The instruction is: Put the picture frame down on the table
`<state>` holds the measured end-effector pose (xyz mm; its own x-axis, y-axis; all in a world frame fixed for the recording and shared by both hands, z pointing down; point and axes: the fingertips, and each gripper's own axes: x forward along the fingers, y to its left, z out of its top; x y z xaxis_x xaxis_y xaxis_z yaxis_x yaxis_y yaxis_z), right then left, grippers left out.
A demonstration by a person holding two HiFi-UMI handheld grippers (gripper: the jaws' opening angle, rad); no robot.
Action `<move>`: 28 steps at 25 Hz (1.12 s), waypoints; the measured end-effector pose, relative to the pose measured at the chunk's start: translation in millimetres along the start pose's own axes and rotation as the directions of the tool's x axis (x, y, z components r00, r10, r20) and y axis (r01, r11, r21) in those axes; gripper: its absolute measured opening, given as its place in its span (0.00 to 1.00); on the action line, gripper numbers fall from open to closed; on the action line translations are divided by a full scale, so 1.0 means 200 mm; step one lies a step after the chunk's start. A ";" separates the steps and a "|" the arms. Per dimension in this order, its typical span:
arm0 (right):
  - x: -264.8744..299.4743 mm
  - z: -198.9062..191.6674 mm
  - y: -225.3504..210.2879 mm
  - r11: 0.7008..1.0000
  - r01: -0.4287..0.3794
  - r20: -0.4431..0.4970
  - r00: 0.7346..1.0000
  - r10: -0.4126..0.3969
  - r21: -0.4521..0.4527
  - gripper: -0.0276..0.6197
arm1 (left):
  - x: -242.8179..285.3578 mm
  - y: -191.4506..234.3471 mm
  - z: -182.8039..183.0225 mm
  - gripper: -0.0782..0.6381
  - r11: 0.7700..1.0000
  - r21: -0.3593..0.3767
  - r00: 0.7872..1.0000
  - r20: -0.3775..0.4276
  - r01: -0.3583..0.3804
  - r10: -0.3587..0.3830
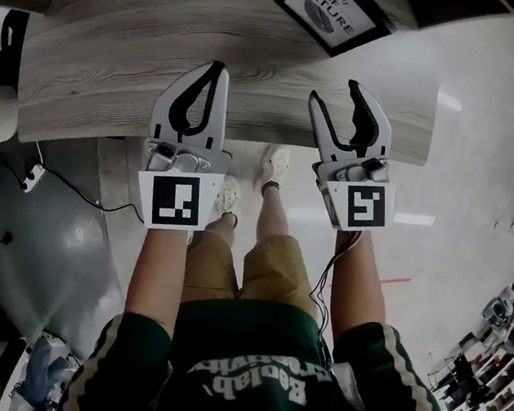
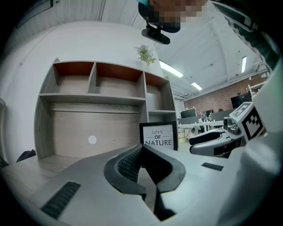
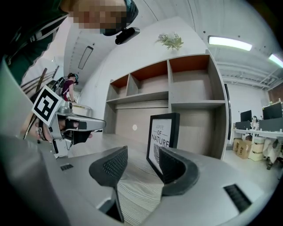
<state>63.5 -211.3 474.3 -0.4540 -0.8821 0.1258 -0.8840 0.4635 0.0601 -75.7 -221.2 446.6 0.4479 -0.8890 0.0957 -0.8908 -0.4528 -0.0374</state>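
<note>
Only the gripper views show the black picture frame point(image 3: 162, 141) upright before a shelf unit point(image 3: 177, 88); overhead it sits at one o'clock on the wood-grain table point(image 1: 119, 37). The left tongs point(image 2: 142, 152) are pinched together and empty, while the right tongs point(image 3: 142, 164) gape, ribbed pads bare.

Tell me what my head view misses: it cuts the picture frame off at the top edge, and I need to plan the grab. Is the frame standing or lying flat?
Observer: The right gripper view shows the picture frame standing upright on the table.
Operator: Is either gripper on it?
Observer: No. The right gripper is open, with only table between its jaws; the frame stands beyond them.
Operator: And the left?
Observer: The left gripper is shut on nothing, with the frame farther off, ahead of it.
</note>
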 end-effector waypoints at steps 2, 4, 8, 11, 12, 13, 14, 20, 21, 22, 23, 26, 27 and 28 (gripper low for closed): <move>-0.03 0.01 0.02 1.000 0.009 -0.001 1.000 -0.009 -0.002 0.41 | -0.03 0.00 0.01 0.13 1.000 0.004 1.000 0.004 0.006 -0.006; -0.05 0.02 0.05 1.000 0.019 -0.004 1.000 -0.019 -0.012 0.31 | -0.05 -0.01 0.02 0.13 1.000 0.014 1.000 0.006 0.015 -0.015; -0.07 0.05 0.12 0.996 0.012 -0.015 1.000 -0.013 -0.084 0.10 | -0.09 -0.01 0.03 0.13 0.999 0.035 1.000 -0.001 0.028 -0.028; -0.09 0.07 0.16 0.995 0.030 -0.013 0.999 -0.031 -0.096 0.10 | -0.14 -0.01 0.03 0.13 0.999 0.038 1.000 0.004 0.027 -0.028; -0.11 0.08 0.17 0.994 0.038 -0.011 0.999 -0.039 -0.099 0.10 | -0.15 -0.01 0.04 0.13 0.999 0.038 1.000 0.005 0.029 -0.030; -0.12 0.09 0.18 0.994 0.044 -0.009 0.999 -0.045 -0.102 0.10 | -0.17 -0.02 0.04 0.13 0.999 0.040 0.999 0.007 0.034 -0.034; -0.14 0.10 0.20 0.994 0.045 -0.009 0.999 -0.047 -0.103 0.10 | -0.18 -0.03 0.05 0.13 0.998 0.044 0.999 0.010 0.041 -0.041; -0.25 0.24 0.26 0.996 0.055 -0.006 0.998 -0.055 -0.074 0.10 | -0.28 -0.11 0.17 0.13 0.996 0.054 0.997 0.021 0.077 -0.078; -0.27 0.28 0.27 0.996 0.058 -0.004 0.998 -0.058 -0.070 0.10 | -0.31 -0.13 0.20 0.13 0.996 0.047 0.996 0.024 0.082 -0.083; -0.30 0.31 0.28 0.996 0.060 -0.002 0.998 -0.060 -0.070 0.10 | -0.34 -0.15 0.23 0.13 0.996 0.039 0.996 0.027 0.086 -0.087; -0.32 0.34 0.29 0.995 0.063 0.001 0.998 -0.063 -0.071 0.10 | -0.37 -0.17 0.27 0.13 0.995 0.032 0.995 0.029 0.089 -0.090; -0.40 0.44 0.31 0.995 0.069 0.004 0.998 -0.069 -0.069 0.10 | -0.45 -0.20 0.36 0.13 0.995 0.026 0.995 0.033 0.097 -0.098; -0.42 0.47 0.32 0.995 0.070 0.002 0.998 -0.070 -0.069 0.10 | -0.47 -0.21 0.40 0.13 0.995 0.028 0.994 0.031 0.099 -0.100; -0.43 0.51 0.33 0.995 0.072 0.002 0.997 -0.072 -0.070 0.10 | -0.49 -0.21 0.43 0.13 0.994 0.030 0.994 0.029 0.102 -0.103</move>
<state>32.4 -112.9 367.4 -0.3893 -0.9134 0.1189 -0.9044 0.4035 0.1384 -75.7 -121.0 353.7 0.5395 -0.8390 0.0704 -0.8376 -0.5433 -0.0568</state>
